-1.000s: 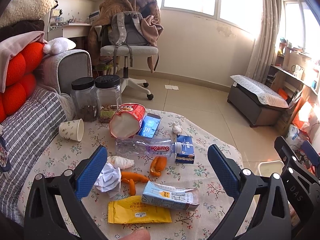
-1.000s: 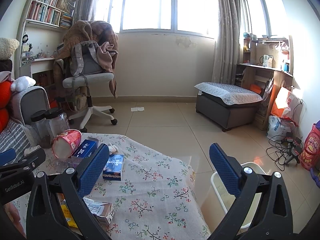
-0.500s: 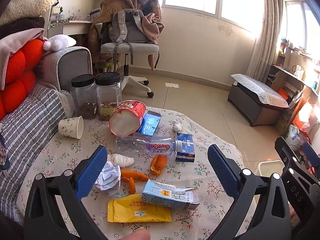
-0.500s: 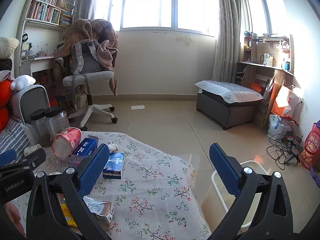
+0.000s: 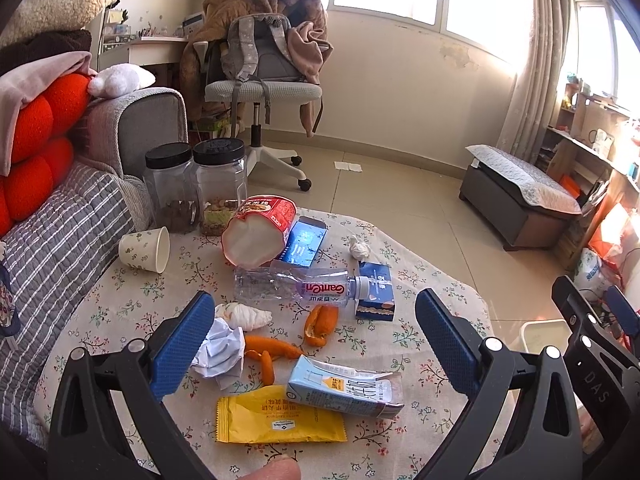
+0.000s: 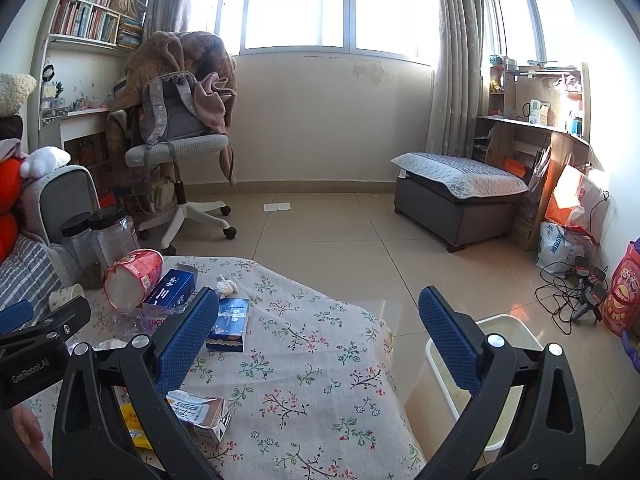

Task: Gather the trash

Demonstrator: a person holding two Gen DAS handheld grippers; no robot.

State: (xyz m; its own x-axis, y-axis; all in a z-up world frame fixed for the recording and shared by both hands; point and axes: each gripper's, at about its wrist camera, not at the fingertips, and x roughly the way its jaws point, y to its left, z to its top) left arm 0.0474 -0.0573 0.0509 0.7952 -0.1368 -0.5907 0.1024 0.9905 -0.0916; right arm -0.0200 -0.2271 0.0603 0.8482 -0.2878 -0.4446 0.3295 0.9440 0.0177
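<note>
Both grippers empty, fingers spread wide: left gripper poised above the litter, right gripper off the surface's edge with the white bin on the floor below it.

Trash spread over the floral surface: flattened carton and yellow wrapper nearest, carton overlapping wrapper; crumpled paper just beside the left finger; orange peels between; clear bottle lying on its side farther off, touching the small blue box.

Likely trouble — a grab at the carton dragging the wrapper along, or pinching the tablecloth. Bottle round and on its side, so apt to roll away if nudged. Tipped red cup resting against another blue box; disturbing one could shift the other. Bin low and beside the surface — a careless release could miss it.

Against the frames a second ago: little changed. Same spread of the fingers, same layout of trash; left view drawn back and tilted very slightly, right view nearly identical.
</note>
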